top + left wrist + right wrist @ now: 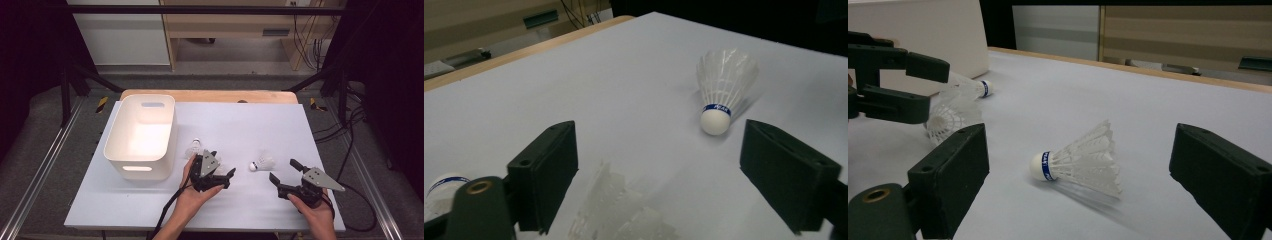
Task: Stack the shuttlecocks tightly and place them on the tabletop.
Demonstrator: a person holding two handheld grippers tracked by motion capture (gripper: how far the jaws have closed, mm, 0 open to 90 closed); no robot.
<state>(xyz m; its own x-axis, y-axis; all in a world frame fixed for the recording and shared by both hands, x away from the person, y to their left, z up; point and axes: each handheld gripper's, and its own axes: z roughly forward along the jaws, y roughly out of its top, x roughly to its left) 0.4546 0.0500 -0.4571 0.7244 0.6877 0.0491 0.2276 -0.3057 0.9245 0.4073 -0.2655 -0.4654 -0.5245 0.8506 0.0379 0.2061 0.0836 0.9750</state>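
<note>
Standing with its jaws wide apart, the left gripper [218, 167] grips nothing; a white feathered shuttlecock [619, 215] lies on the table [250, 125] between them, untouched, just right of the white bin [142, 135]. Its cork end [444, 186] shows beside the left jaw in the left gripper view, skirt toward the camera; the right gripper view shows that skirt's round opening. The right gripper [284, 174] is likewise wide open, empty. Between the grippers a second shuttlecock [1080, 162] rests on its side, white cork with a blue band pointing toward the bin.
</note>
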